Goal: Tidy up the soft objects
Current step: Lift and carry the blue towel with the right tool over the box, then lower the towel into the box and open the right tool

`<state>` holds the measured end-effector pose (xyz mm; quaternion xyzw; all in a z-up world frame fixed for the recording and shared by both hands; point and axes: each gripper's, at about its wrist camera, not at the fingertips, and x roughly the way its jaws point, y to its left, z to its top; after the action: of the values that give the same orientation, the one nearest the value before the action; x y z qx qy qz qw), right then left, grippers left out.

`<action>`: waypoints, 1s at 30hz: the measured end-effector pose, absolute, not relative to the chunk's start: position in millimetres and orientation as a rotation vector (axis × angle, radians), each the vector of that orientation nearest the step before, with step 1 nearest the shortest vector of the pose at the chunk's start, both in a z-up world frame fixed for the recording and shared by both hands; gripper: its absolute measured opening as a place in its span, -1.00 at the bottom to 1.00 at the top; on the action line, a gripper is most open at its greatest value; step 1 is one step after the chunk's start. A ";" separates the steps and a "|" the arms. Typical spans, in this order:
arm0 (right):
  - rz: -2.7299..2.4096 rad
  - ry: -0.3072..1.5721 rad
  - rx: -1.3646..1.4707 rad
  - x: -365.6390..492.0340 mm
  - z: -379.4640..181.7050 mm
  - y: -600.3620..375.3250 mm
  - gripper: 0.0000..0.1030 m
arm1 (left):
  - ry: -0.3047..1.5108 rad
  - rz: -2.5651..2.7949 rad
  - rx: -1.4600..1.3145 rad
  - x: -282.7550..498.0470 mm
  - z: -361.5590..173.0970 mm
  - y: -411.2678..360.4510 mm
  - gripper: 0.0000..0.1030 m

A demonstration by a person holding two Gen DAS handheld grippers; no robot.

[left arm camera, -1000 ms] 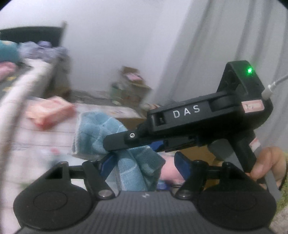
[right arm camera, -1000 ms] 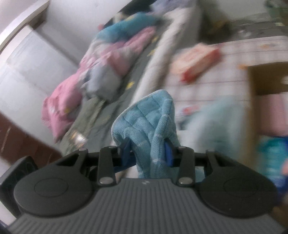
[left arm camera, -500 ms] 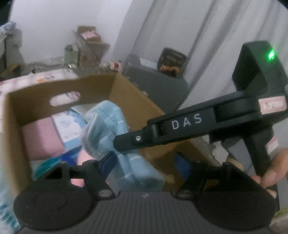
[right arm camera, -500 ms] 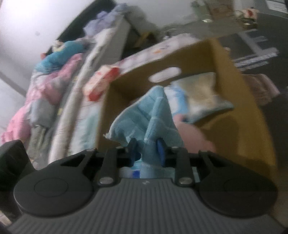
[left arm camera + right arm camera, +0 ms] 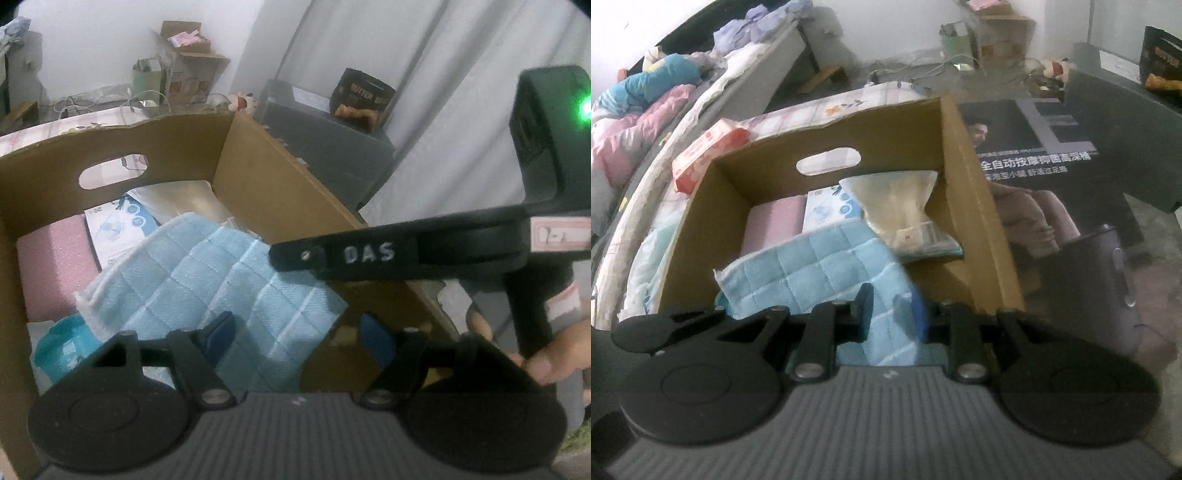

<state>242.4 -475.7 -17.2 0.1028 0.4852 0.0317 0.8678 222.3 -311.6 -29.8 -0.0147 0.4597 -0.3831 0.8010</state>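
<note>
A light blue quilted cloth (image 5: pixel 812 273) lies spread in an open cardboard box (image 5: pixel 979 206), over a pink pack (image 5: pixel 775 225) and a white-blue pack (image 5: pixel 827 210). My right gripper (image 5: pixel 892 314) sits over the box's near edge, jaws parted, with the cloth's near end between them. In the left wrist view the cloth (image 5: pixel 207 288) lies in the box (image 5: pixel 273 184). My left gripper (image 5: pixel 299 332) is open above the cloth, holding nothing. The right gripper's body (image 5: pixel 424 251) crosses that view.
A clear bag (image 5: pixel 905 218) of items lies in the box's far right. A red-white pack (image 5: pixel 709 147) rests on the checked bedding left of the box. A dark printed carton (image 5: pixel 1052 155) stands right of it. A grey cabinet (image 5: pixel 332 147) stands behind.
Both grippers swung from the bed to over the box. The right gripper, shut on the cloth before, has opened, and the cloth now lies spread in the box.
</note>
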 end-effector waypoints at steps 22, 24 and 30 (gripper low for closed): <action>0.323 1.015 0.467 191.3 6.8 -428.5 -0.20 | 0.804 -0.529 -0.131 165.7 40.8 -132.3 0.60; 0.352 1.062 0.473 196.9 -6.2 -411.2 -0.19 | 0.796 -0.498 -0.155 160.6 41.2 -115.6 0.60; 0.403 1.191 0.491 210.5 -43.4 -369.5 -0.17 | 0.796 -0.434 -0.223 153.6 39.8 -78.4 0.60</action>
<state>210.5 -369.5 -43.4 0.2272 0.5511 0.1865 0.7809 153.6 -78.4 39.8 -0.1077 0.3837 -0.2090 0.8930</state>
